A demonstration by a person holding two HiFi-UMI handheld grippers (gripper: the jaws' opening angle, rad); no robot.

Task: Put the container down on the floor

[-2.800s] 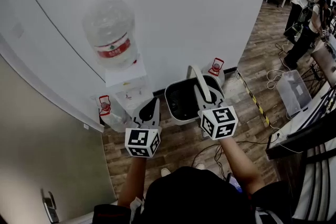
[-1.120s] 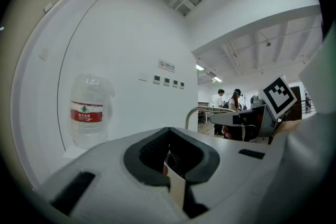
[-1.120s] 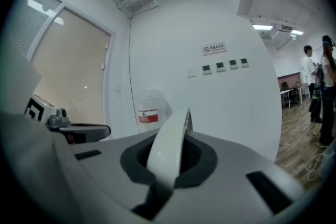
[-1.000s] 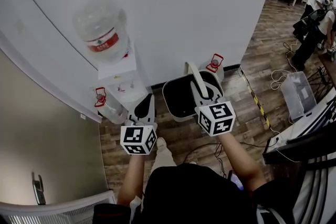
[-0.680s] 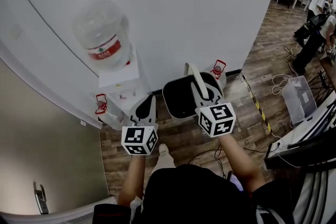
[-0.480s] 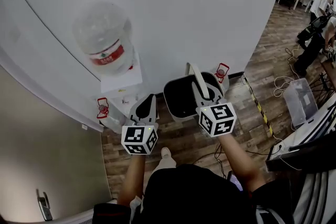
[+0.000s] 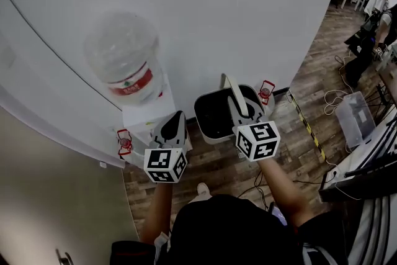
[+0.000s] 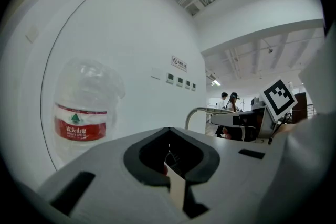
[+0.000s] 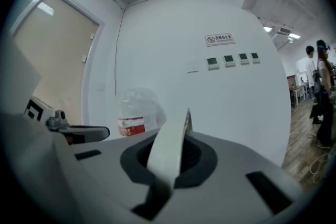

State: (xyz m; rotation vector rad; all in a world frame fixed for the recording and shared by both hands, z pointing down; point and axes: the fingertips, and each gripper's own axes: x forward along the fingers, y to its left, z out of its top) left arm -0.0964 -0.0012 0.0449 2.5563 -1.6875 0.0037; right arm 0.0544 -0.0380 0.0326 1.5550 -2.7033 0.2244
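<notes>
Container (image 7: 214, 120) handle (image 7: 234, 93) betw. right fingers (image 9: 241, 165)

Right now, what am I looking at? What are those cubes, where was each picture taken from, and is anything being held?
No robot here: a person holds a tool with a claw in each hand, and the patterned cubes belong to the tools. The head view looks down from the person's head; the other two ride on the claws. The right claw is shut on the white handle of a container over the wooden floor. The left claw is shut, empty. A water bottle sits on a dispenser by the wall.
</notes>
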